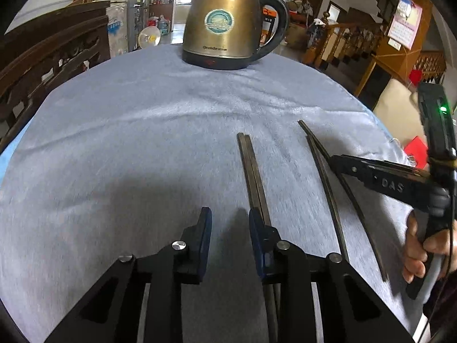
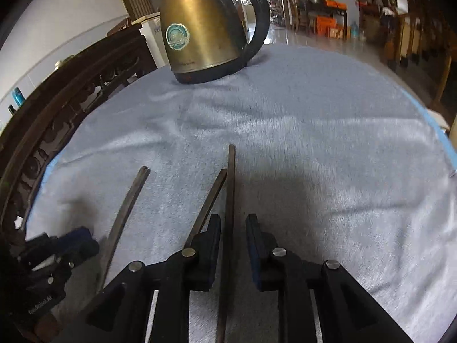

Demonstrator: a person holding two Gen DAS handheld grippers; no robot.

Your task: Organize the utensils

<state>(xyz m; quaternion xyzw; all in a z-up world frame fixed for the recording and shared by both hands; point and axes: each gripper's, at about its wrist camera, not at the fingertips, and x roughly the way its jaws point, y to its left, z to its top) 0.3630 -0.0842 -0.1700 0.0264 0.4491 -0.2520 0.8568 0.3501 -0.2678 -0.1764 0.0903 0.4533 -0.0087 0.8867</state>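
Now left gripper (image 1: 230,225) gapes empty beside paired chopsticks (image 1: 251,168); right gripper (image 2: 232,231) (jaws apart) straddles one chopstick (image 2: 230,200).

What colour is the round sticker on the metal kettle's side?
Teal-green with a pale rim, on the brass-coloured metal kettle; the round sticker shows best in the left wrist view.

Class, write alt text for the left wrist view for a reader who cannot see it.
The left gripper, fingers apart, is beside paired chopsticks on a blue cloth; the right gripper is at a splayed pair; a brass kettle stands behind.
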